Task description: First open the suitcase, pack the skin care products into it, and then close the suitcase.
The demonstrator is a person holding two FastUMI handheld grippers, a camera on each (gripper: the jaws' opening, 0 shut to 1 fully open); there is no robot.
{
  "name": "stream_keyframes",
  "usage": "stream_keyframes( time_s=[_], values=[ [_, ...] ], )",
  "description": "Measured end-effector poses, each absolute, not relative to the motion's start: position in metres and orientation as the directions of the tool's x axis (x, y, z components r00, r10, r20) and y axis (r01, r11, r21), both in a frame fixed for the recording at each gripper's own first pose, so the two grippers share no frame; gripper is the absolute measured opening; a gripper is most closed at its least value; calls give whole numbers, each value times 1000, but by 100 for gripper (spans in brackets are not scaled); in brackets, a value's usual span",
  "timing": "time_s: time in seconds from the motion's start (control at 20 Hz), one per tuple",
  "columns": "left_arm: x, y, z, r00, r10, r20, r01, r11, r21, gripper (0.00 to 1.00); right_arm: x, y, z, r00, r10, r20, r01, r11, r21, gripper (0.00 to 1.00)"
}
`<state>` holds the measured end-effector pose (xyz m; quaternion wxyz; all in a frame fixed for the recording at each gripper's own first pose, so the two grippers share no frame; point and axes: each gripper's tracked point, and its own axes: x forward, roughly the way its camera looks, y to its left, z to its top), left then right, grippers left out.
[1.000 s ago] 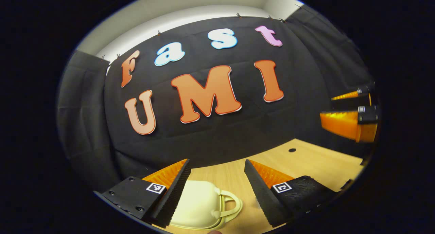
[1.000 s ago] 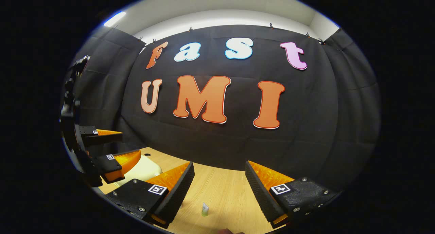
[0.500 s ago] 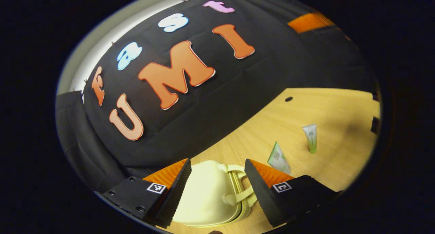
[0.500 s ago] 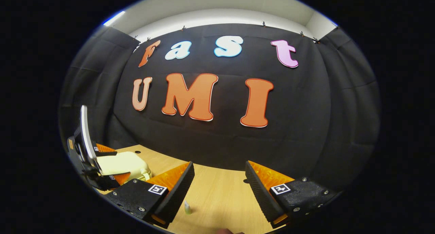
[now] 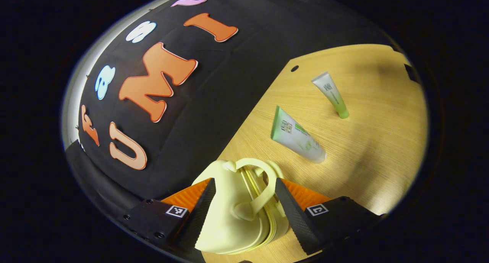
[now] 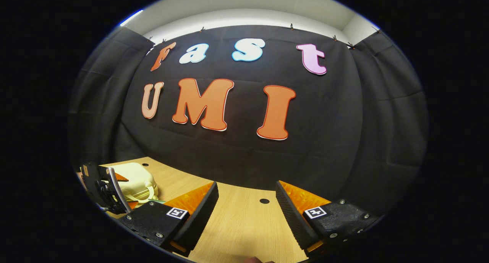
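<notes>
Small pale yellow suitcase (image 5: pixel 237 213) on the wooden bench (image 5: pixel 366 148), shut tight, so nothing to see inside. Smooth, rounded shell, like hard plastic, with a looped handle (image 5: pixel 263 186) and a thin seam line running round the edge. Sits low in the left gripper view, right between the two fingers of the left hand-held gripper (image 5: pixel 244 213). Fingers spread wide, one on each side of the case, very near it; hard to tell if either one touches. Bottom of the case cut off at the edge of the view.

Two skin care tubes lying on the bench past the suitcase. Bigger tube (image 5: pixel 296 135) soft and flat at one end, white with green, near the handle but apart from it. Smaller tube (image 5: pixel 331 94) farther off, clear white turning green at the cap end. Print on both too small to make out. Little dark round hole (image 5: pixel 294 68) in the bench near the black cloth wall (image 5: pixel 237 83).

In the right gripper view, right hand-held gripper (image 6: pixel 246 213) spread wide over bare wood grain, pinching nothing. Suitcase (image 6: pixel 133 181) far to the left there, partly hidden behind the other gripper (image 6: pixel 109 188).
</notes>
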<state>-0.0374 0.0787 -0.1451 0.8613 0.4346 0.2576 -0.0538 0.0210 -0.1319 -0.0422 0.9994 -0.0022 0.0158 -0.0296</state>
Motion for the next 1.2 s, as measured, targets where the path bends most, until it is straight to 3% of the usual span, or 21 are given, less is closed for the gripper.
stream_keyframes(
  time_s=[0.25,0.3,0.45,0.5,0.6,0.7,0.95,1.2],
  values=[
    [-41,93,-162,835,168,-524,379,516,768,92,22,-130,-43,996,-80,-33,81,997,7,95],
    [-40,94,-164,830,177,-528,388,497,776,82,21,-129,-44,996,-84,-34,84,996,2,95],
    [-34,97,-182,817,195,-543,419,447,791,71,17,-124,-49,995,-88,-49,88,996,-1,95],
    [-28,95,-185,821,194,-537,422,427,800,61,16,-124,-49,994,-93,-54,93,996,-3,95],
    [-29,95,-180,836,194,-513,407,409,817,19,16,-123,-45,994,-101,-47,101,995,-3,95],
    [-22,95,-180,838,170,-519,404,447,798,9,18,-120,-44,993,-111,-46,111,994,-8,95],
    [-17,107,-133,873,113,-475,315,613,725,9,23,-106,-45,990,-122,-63,122,992,-2,95],
    [-2,142,-74,905,125,-408,170,770,615,7,37,-74,-46,992,-98,-79,99,995,2,95]
  ],
)
